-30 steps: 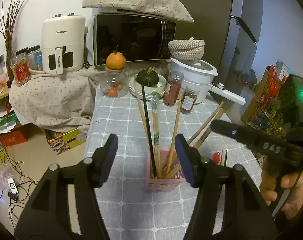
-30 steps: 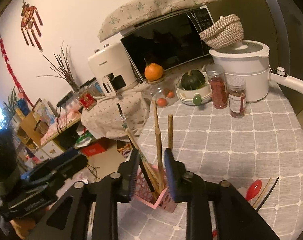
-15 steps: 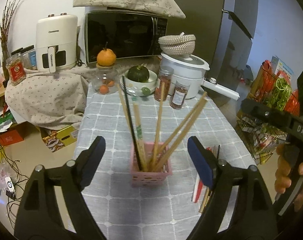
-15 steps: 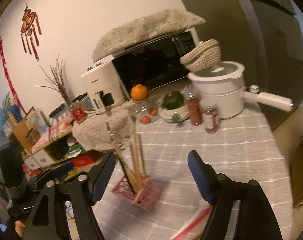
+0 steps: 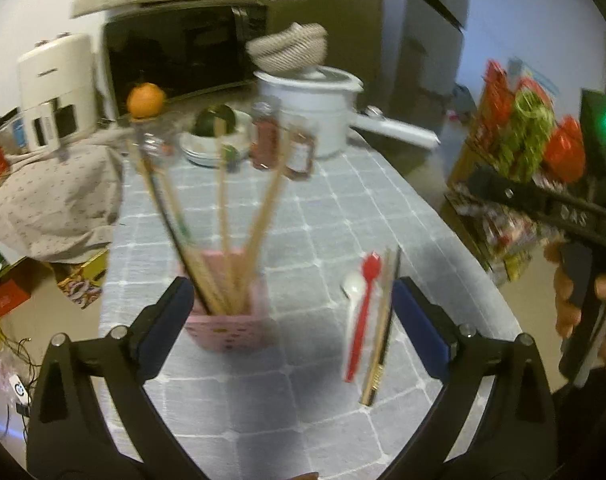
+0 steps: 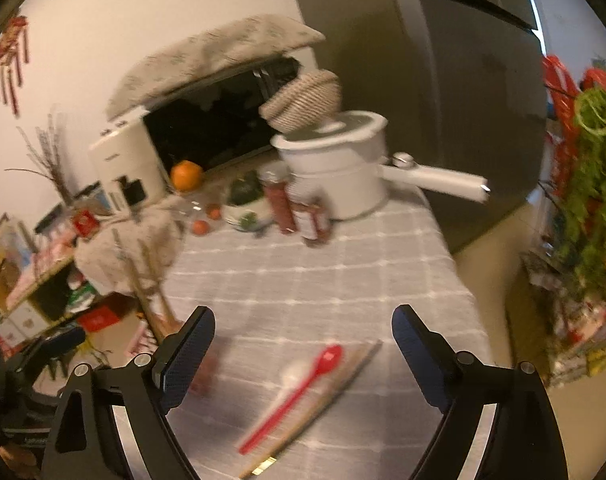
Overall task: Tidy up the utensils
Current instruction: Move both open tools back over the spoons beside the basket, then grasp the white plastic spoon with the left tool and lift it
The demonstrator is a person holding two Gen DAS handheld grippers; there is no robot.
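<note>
A pink holder (image 5: 227, 320) stands on the grey checked tablecloth with several chopsticks (image 5: 223, 216) upright in it. To its right lie a red spoon (image 5: 363, 312), a white spoon (image 5: 353, 292) and loose chopsticks (image 5: 383, 328). My left gripper (image 5: 291, 292) hangs over them, its jaws opening wide; the holder is by the left finger, untouched. My right gripper (image 6: 303, 320) is also opening, empty, above the red spoon (image 6: 299, 388) and the loose chopsticks (image 6: 323, 396). The holder (image 6: 143, 340) is mostly hidden at its left.
At the table's far end stand a white pot (image 5: 311, 112) with a long handle, two spice jars (image 5: 279, 140), a squash in a bowl (image 5: 217, 124) and a microwave (image 5: 183, 52). A snack rack (image 5: 519, 148) stands past the table's right edge.
Both grippers have opened wide. The right one let go of the chopsticks in the holder and swung right, over the spoons. The left one shifted right, so the holder sits by its left finger.
</note>
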